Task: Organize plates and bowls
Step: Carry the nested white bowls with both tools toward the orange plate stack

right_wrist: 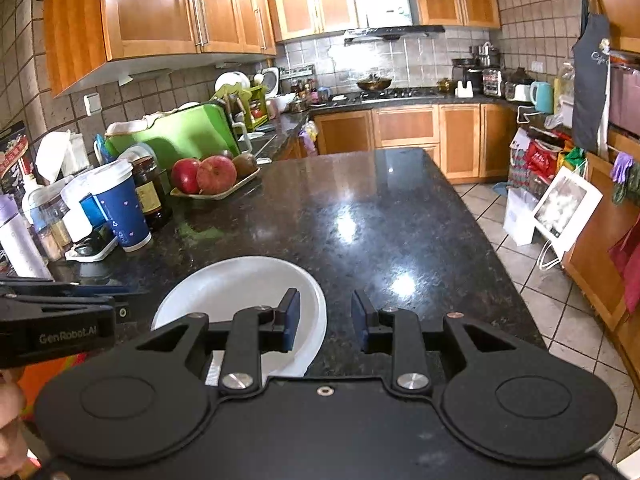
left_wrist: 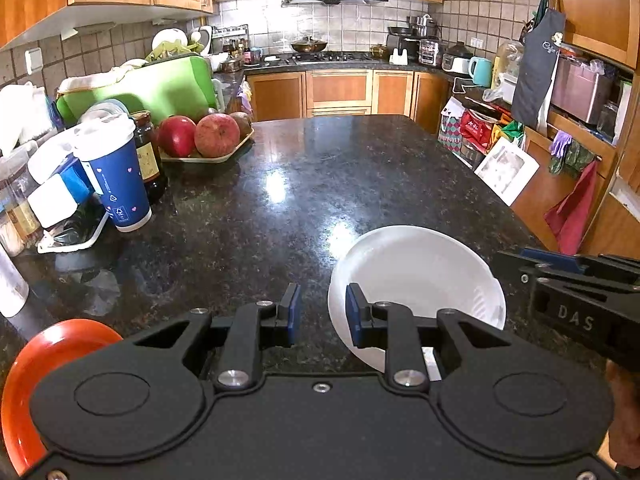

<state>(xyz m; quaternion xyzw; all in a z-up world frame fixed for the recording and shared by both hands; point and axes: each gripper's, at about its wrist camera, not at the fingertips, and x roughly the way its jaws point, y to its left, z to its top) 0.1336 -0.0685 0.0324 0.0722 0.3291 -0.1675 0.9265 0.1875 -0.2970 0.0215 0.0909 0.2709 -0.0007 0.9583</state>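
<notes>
Left wrist view, left to right: an orange plate (left_wrist: 28, 376) lies at the near left corner of the dark granite bench (left_wrist: 304, 184), partly hidden under the body of my left tool (left_wrist: 323, 318). I see this tool's jaws standing parted with nothing between them. Its right finger (left_wrist: 354, 314) overlaps the left rim of a white bowl (left_wrist: 420, 280), which sits on the bench just right of the tool; I cannot tell whether they touch. The bowl is plain, glossy and tilted, its hollow turned toward the camera. Farther left on the bench stand a blue paper cup (left_wrist: 116, 184) and a tray of apples (left_wrist: 204, 136).

Right wrist view: the same white bowl (right_wrist: 236, 292) lies ahead and left of my right tool (right_wrist: 326, 322), whose left finger (right_wrist: 292, 318) shows in front of the bowl's hollow. The jaws stand parted and grip nothing. The bowl's right rim falls between the fingers.
</notes>
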